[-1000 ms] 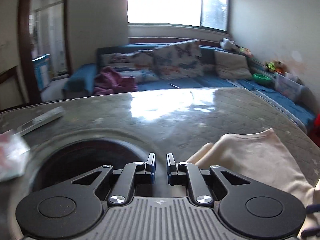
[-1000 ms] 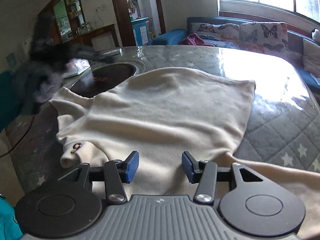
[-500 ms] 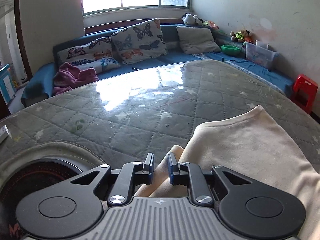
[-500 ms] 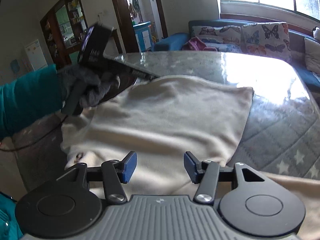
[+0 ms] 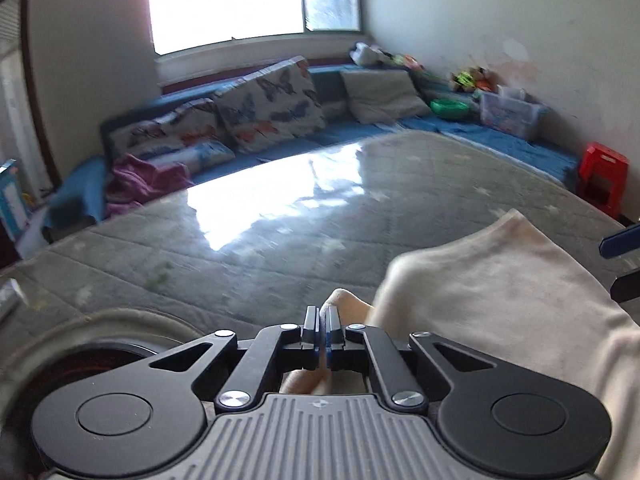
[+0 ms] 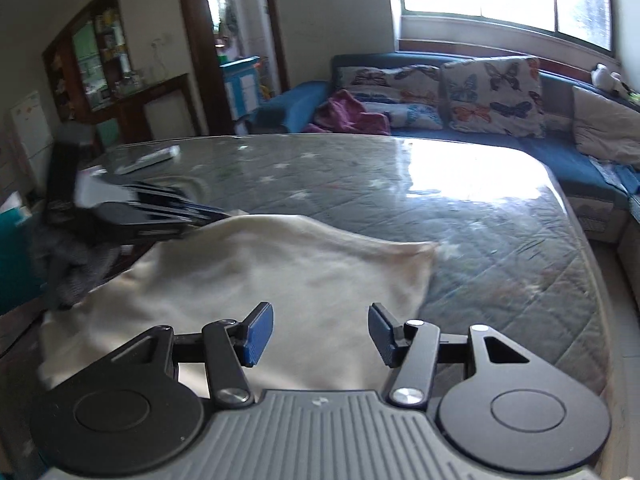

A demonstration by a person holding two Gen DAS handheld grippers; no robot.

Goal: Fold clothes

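Note:
A cream garment (image 6: 304, 272) lies on the grey quilted table (image 6: 460, 200); it also shows in the left wrist view (image 5: 500, 296). My left gripper (image 5: 321, 320) is shut on a far edge of the garment, with cloth pinched between the pads and lifted. In the right wrist view the left gripper (image 6: 224, 216) shows blurred at the garment's far left edge. My right gripper (image 6: 320, 332) is open and empty, hovering over the near part of the garment. Its blue pad (image 5: 620, 242) shows at the right edge of the left wrist view.
A round dark recess (image 5: 100, 360) is set in the table on the left. A flat remote-like object (image 6: 148, 158) lies at the far left of the table. A blue sofa with butterfly cushions (image 6: 492, 84) runs behind; a red stool (image 5: 602, 176) stands right.
My left gripper has moved from the recess to the garment's edge, closed on the cloth and lifted it. The right gripper has stayed open over the garment.

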